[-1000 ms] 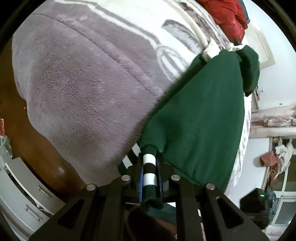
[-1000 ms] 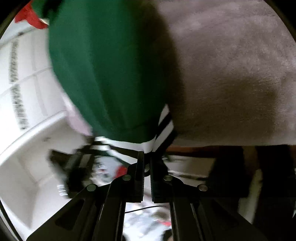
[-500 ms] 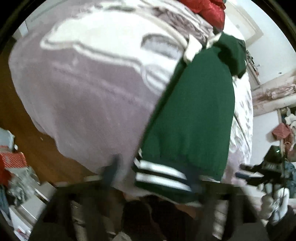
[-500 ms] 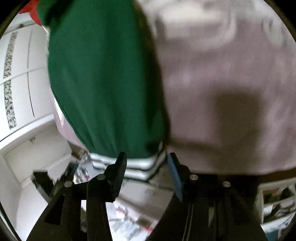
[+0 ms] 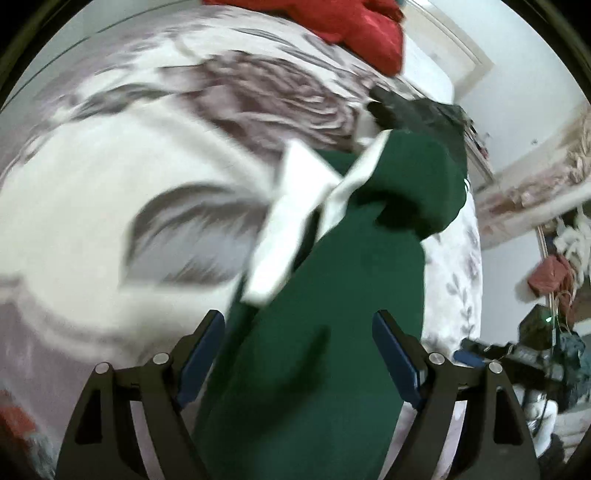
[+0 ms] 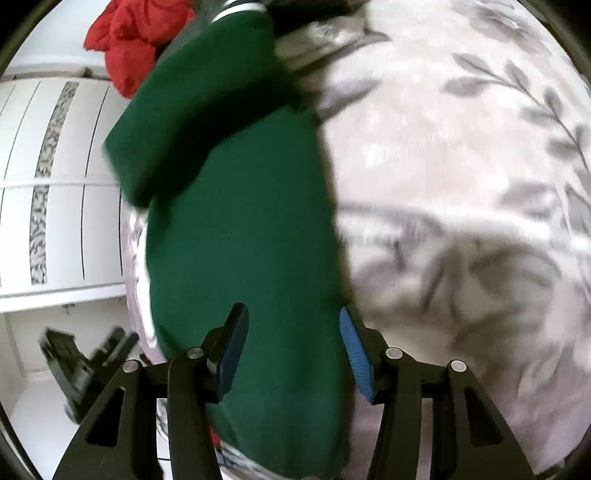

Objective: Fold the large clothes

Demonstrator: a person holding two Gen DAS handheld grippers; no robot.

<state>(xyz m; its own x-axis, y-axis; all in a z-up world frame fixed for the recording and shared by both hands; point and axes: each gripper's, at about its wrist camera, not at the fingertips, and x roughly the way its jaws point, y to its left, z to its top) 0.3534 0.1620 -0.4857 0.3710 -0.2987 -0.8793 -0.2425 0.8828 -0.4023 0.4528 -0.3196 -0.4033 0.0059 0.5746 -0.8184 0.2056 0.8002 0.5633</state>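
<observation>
Left wrist: tongs [image 5: 298, 326] agape, tilted down | green garment [image 5: 332, 332] beneath

Dark green sweater [image 5: 332, 314], plain across the body, with a white collar [image 5: 295, 206]; green again in the right wrist view [image 6: 251, 240], striped white at the top edge. Bed blanket [image 5: 110, 206] cream and mauve-grey, patterned with large leaf shapes; pale with grey leafy sprigs [image 6: 480, 166] on the other side. Bright red garment [image 5: 354, 29] at the far end, red also at [image 6: 136, 37]. Black claw frames, blue pads [image 5: 201, 354] and [image 6: 354, 354]. White wardrobe doors [image 6: 74, 184] with grey patterned strips.
</observation>
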